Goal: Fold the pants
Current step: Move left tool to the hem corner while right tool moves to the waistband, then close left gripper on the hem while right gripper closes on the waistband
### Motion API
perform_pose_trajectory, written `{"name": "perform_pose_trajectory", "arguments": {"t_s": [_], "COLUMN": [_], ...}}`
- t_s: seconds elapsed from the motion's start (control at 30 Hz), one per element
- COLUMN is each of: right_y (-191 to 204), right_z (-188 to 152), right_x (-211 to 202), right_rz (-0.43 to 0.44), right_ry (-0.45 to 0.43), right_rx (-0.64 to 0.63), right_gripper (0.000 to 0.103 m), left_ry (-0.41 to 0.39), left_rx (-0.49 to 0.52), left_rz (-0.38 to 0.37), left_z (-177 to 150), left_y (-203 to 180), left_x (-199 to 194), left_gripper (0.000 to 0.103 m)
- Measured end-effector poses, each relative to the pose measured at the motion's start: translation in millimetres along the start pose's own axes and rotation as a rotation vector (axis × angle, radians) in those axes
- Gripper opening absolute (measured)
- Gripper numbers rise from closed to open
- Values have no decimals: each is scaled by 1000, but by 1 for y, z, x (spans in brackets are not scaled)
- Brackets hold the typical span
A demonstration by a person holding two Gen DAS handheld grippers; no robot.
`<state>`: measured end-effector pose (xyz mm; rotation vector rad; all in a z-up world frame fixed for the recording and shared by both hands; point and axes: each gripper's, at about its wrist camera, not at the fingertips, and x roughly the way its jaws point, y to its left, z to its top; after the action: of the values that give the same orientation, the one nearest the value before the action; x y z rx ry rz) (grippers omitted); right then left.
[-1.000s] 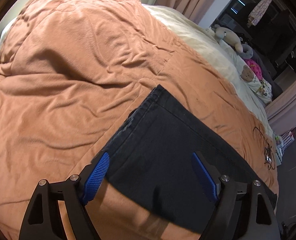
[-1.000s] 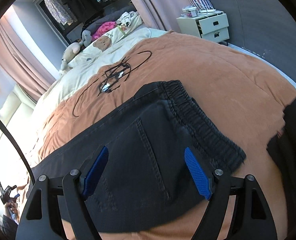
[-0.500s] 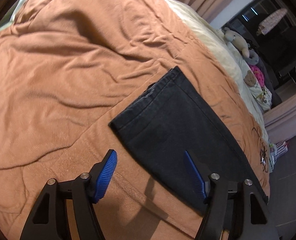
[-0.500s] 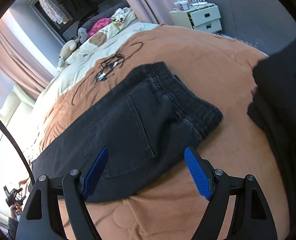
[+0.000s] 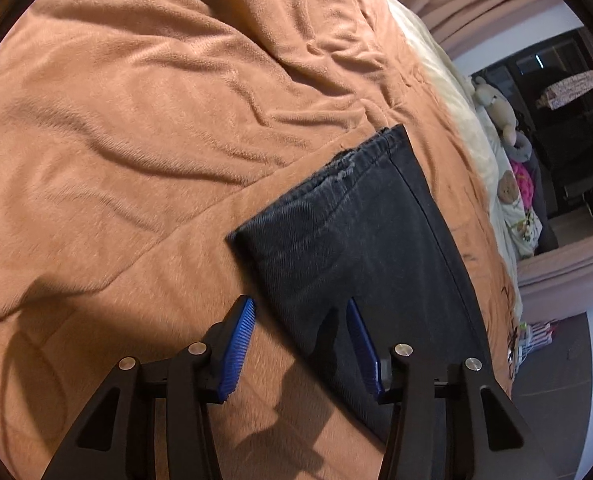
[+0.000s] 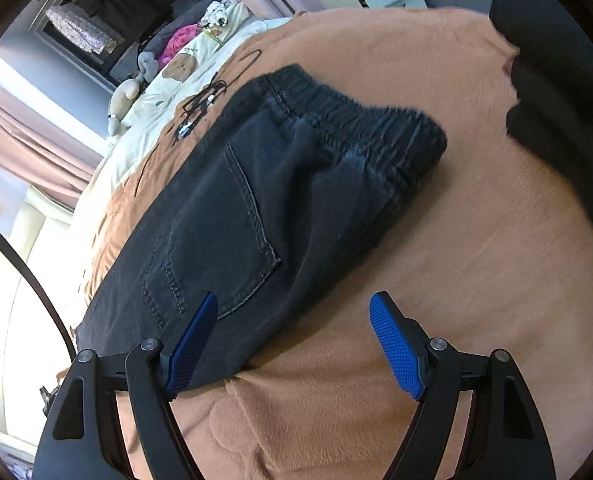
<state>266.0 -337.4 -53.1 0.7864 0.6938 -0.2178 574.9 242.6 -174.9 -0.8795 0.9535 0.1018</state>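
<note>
1. Black denim pants [image 6: 232, 216] lie flat on the orange blanket [image 5: 136, 120] covering the bed, already doubled leg over leg. The back pocket [image 6: 216, 240] faces up and the elastic waistband [image 6: 368, 128] sits at about 1 o'clock in the right wrist view.
2. The hem end [image 5: 336, 184] shows in the left wrist view at about 1 o'clock, both cuffs stacked – an arrangement that suits a lengthwise second fold.
3. Left tool [image 5: 300, 344]: blue pads parted, nothing between them. It hovers over the near long edge of the leg, one pad over blanket and one over denim, likely lining up to pinch that edge.
4. Right tool [image 6: 296, 340]: pads wide apart and empty, straddling the seat edge below the pocket.
5. Change from half a second ago – the left tool's gap has narrowed and the camera has drawn closer to the hem; the right tool has shifted so the waistband sits further right, its spread unchanged.
6. A tangled black cable [image 6: 200, 104] lies just beyond the pants; clear of the fold path, by judgement.
</note>
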Motion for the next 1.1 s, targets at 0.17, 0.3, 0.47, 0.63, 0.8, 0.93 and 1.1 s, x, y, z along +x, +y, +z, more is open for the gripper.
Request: {"name": "perform_pose_trajectory", "arguments": {"t_s": [0.17,0.3,0.47,0.63,0.8,0.93,1.1], "right_y": [-13,-21,-31,-37,-43,-50,-29], "right_z": [-1,-1,-9,-11,-4,-3,-3], "right_x": [9,6,7,18,26,26,-3], "right_rz": [27,37,67,79,90,109,176], "right_ry": [4,-25,-70,-90,-119,-143,-201], "right_rx": [50,87,154,177,214,234,161], "right_gripper": [78,78,78,67,53,17,11], "left_ry": [-18,-49,-35,-17,-59,-101,-145], "left_rx": [-19,-12,-15,-26,-25,-19,1], "left_rz": [-22,-24,-67,-47,2,16,-12], "left_z": [12,14,9,13,22,27,37], "left_y": [1,-2,-4,-8,-9,-21,-45], "left_x": [6,5,10,21,19,7,-19], "left_gripper": [48,42,42,32,6,4,4]}}
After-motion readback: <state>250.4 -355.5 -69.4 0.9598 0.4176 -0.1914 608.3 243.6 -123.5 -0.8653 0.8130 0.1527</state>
